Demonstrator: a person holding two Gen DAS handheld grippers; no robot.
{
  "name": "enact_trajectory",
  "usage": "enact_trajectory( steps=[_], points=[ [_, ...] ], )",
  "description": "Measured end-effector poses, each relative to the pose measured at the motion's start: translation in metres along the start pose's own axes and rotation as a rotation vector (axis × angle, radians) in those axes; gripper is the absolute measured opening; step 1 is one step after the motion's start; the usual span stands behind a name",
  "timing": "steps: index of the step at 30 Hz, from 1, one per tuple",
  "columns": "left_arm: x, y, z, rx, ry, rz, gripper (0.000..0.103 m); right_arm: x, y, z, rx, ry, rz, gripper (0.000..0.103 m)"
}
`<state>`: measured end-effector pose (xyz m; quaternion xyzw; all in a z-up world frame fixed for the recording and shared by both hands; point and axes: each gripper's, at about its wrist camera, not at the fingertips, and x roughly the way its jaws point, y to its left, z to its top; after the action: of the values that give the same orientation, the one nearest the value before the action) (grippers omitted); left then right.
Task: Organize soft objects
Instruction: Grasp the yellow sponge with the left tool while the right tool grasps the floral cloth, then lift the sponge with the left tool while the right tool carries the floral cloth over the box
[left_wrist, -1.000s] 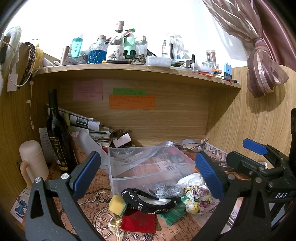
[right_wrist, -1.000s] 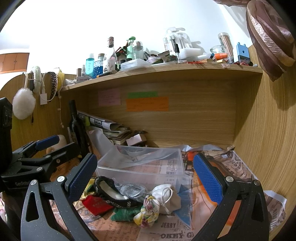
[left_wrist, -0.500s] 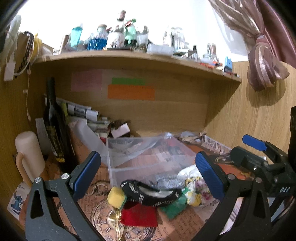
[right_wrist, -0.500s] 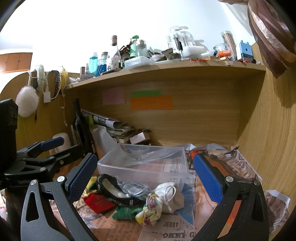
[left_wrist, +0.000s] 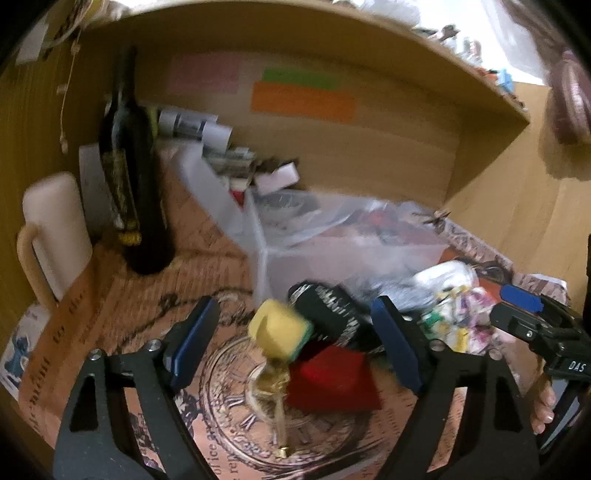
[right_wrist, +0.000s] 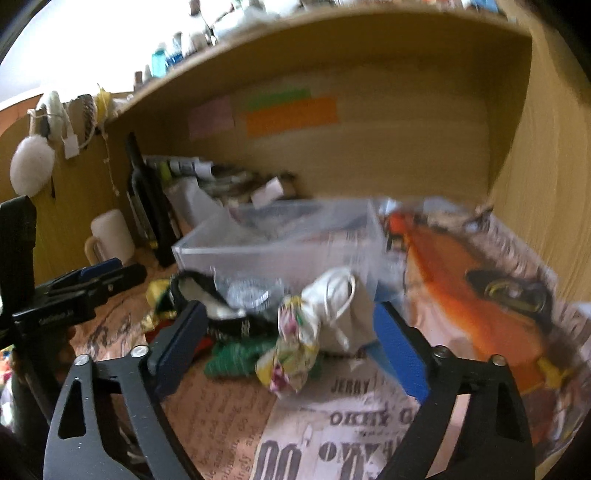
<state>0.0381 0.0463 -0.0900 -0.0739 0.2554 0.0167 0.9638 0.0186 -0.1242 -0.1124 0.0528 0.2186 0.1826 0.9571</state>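
Both grippers dropped closer to soft pile before clear plastic bin. Left gripper wide open, empty, straddling yellow sponge; right gripper wide open, empty, straddling floral cloth. White pouch clear only in right view.

Both views are showing heavy motion blur; print on the paper sheets is smearing, barely legible. Light is coming from above/behind the shelf, where the wall is blowing out to white. Alcove under the shelf is sitting dim, warm-toned. Fisheye distortion is bending edges w/ black vignetting at corners. Clear bin is reading hazy, soft.
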Motion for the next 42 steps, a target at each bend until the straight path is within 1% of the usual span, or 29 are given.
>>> enact_trajectory(
  steps=[2,3,6,8,9,10,11,12,13,14,15,16,22,29,37,42],
  points=[
    [0.007,0.007,-0.005,-0.011,0.017,0.018,0.08,0.005,-0.003,-0.005,0.009,0.03,0.012,0.082],
    [0.012,0.011,-0.008,-0.018,0.028,0.029,0.079,0.007,-0.004,-0.008,0.008,0.044,0.019,0.082],
    [0.023,0.017,-0.014,-0.031,0.066,0.022,0.069,0.013,-0.004,-0.015,0.0,0.068,0.027,0.079],
    [0.029,0.017,-0.015,-0.034,0.089,0.013,0.063,0.019,-0.003,-0.017,0.001,0.088,0.033,0.068],
    [0.032,0.017,-0.016,-0.035,0.098,0.006,0.057,0.022,-0.004,-0.018,0.004,0.1,0.036,0.064],
    [0.035,0.017,-0.016,-0.038,0.109,-0.002,0.049,0.025,-0.005,-0.019,0.011,0.112,0.039,0.057],
    [0.037,0.016,-0.016,-0.04,0.116,-0.009,0.046,0.029,-0.005,-0.02,0.017,0.124,0.045,0.049],
    [0.038,0.016,-0.016,-0.041,0.121,-0.015,0.038,0.032,-0.006,-0.021,0.024,0.135,0.052,0.044],
    [0.039,0.015,-0.015,-0.043,0.123,-0.015,0.037,0.034,-0.007,-0.022,0.029,0.143,0.056,0.034],
    [0.039,0.016,-0.015,-0.046,0.116,-0.012,0.037,0.035,-0.007,-0.022,0.033,0.146,0.057,0.027],
    [0.038,0.015,-0.014,-0.047,0.112,-0.011,0.036,0.035,-0.006,-0.023,0.036,0.146,0.06,0.023],
    [0.037,0.016,-0.014,-0.049,0.108,-0.011,0.035,0.034,-0.007,-0.023,0.038,0.143,0.067,0.017],
    [0.027,0.015,-0.007,-0.052,0.076,-0.001,0.033,0.015,-0.005,-0.016,0.011,0.078,0.067,0.012],
    [0.011,0.015,0.011,-0.053,0.006,-0.002,0.032,0.0,-0.004,0.003,-0.005,-0.004,0.09,0.01],
    [-0.002,0.006,0.05,-0.009,-0.094,-0.003,0.032,-0.009,0.0,0.04,-0.045,-0.121,0.093,0.01],
    [0.005,-0.002,0.073,0.025,-0.125,-0.003,0.032,0.001,0.001,0.067,-0.075,-0.176,0.073,0.01]
  ],
)
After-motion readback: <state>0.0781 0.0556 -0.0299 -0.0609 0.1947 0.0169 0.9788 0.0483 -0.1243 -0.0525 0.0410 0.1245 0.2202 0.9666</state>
